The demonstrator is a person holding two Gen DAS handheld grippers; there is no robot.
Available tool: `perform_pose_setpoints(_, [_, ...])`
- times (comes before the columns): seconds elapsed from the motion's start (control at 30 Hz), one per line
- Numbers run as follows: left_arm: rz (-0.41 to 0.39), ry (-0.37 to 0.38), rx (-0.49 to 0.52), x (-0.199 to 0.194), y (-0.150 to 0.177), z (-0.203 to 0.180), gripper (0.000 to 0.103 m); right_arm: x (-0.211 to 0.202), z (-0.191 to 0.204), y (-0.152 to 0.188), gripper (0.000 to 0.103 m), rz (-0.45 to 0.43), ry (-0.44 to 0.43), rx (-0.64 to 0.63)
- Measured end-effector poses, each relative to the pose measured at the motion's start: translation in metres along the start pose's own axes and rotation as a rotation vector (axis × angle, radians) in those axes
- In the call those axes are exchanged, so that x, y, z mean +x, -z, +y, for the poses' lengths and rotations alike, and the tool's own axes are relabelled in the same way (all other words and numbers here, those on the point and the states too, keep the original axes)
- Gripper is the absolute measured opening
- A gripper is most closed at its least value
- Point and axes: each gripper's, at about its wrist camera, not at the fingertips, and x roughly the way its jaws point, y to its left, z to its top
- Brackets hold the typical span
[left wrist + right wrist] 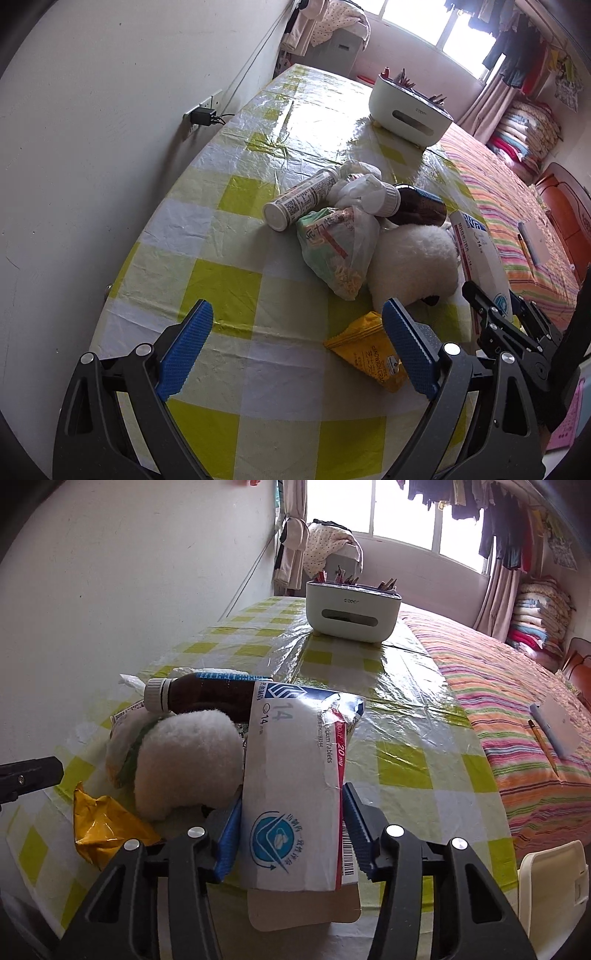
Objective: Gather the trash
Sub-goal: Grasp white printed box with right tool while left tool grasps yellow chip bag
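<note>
My right gripper (pixel 291 812) is shut on a white and blue tablet box (pixel 295 775) and holds it just above the table's near edge; the box also shows in the left wrist view (pixel 476 251). My left gripper (pixel 297 325) is open and empty over the checked tablecloth (pixel 207 236). A yellow cracker wrapper (pixel 369 350) lies by its right finger. Behind are a white plush toy (pixel 413 262), a plastic snack bag (pixel 340 251), a white tube (pixel 303 199), a brown bottle (pixel 417 206) and crumpled white plastic (pixel 358 184).
A white tissue-box organiser (pixel 406 110) with pens stands at the table's far end. The wall with a plugged socket (pixel 201 116) runs along the left. A striped bed (pixel 517 709) lies to the right. A cream bin (pixel 550 882) sits below the table's near right corner.
</note>
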Motion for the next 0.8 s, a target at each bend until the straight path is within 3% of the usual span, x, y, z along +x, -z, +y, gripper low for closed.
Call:
perform_pose_setpoints(0.37, [0.044, -0.034, 0.114, 0.013, 0.013, -0.026, 0.091, -0.038, -0.039, 0.002, 0.046, -0.118, -0.058, 0.194])
perform_pose_setpoints(0.6, [0.059, -0.048, 0.093, 0.024, 0.013, -0.031, 0.091, -0.053, -0.053, 0.006, 0.046, -0.159, -0.075, 0.24])
perform_pose_setpoints(0.7, [0.065, -0.006, 0.07, 0.021, 0.01, -0.029, 0.091, -0.057, -0.058, 0.007, 0.046, -0.174, -0.073, 0.249])
perform_pose_setpoints(0.8, [0.06, 0.095, 0.022, 0.014, 0.008, -0.025, 0.091, -0.059, -0.065, 0.009, 0.046, -0.18, -0.075, 0.269])
